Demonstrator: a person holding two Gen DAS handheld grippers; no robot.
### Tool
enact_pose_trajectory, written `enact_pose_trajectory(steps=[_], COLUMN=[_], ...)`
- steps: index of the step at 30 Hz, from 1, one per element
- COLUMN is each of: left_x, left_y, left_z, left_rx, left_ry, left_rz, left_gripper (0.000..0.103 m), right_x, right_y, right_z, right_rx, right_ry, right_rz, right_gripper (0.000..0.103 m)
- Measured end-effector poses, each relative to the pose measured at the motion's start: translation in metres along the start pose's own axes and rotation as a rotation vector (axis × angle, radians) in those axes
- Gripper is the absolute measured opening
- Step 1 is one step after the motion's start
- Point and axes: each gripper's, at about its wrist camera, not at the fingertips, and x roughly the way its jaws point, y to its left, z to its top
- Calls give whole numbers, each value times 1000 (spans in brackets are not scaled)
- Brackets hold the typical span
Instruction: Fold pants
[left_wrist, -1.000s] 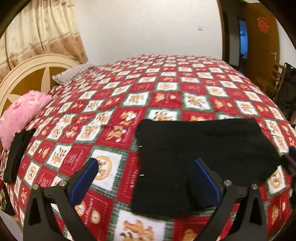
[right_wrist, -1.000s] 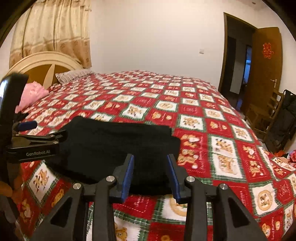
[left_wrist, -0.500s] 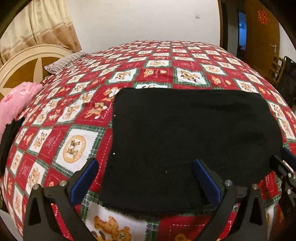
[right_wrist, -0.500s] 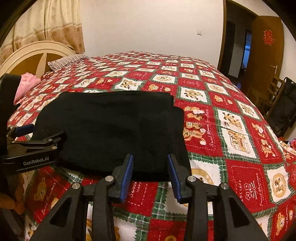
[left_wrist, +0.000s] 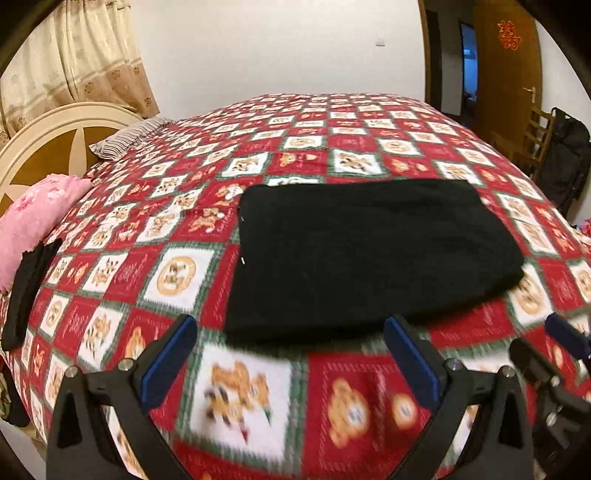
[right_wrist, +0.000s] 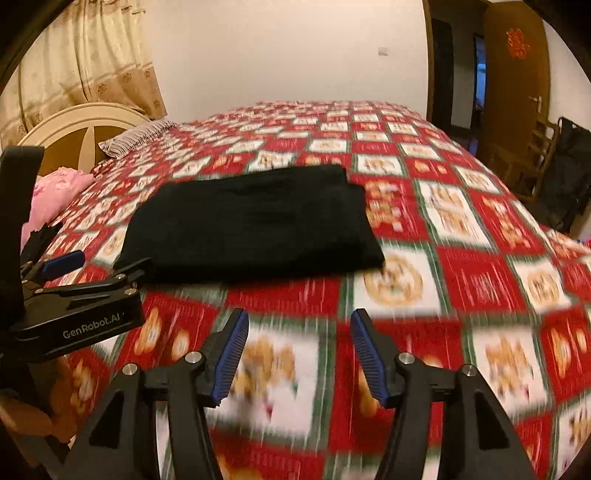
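Pants folded, both grippers off the cloth

Black pants (left_wrist: 365, 254) lie flat near the bed's (left_wrist: 480, 332) front edge; left gripper (left_wrist: 291, 356) spread wide, right gripper (right_wrist: 297, 354) parted, both empty over bare bedspread.

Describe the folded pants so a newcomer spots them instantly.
Start at the bed's red teddy-bear quilt. Near its front edge lies the folded pants, a flat plain black rectangle. The other dark cloth is a narrow strip beside the pink pillow.
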Motion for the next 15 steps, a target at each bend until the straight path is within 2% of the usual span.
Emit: enact_pose_trajectory(steps=[3,6,8,12,15], left_x=[-10,-15,-22,-55,-90], left_y=[-8,-16,-19,-23,-20], left_z=[-16,-34,-45,-56,-53], left_rx=[28,57,60,69,66], left_ry=[9,63,97,54,-8], left_rz=[2,-6,-18,-51,-62], left_gripper=[103,103,103,103,103], right_x=[-8,-20,-33,-76,-118], right_y=[-4,-12,-16,-17,-9], right_z=[-19,-30,-33,-29,-26], right_rx=[24,74,108,130,117], right_ry=[51,98,100,18,-112], right_rz=[-19,-39,-41,-47,-65], right_gripper=[59,59,59,59,59])
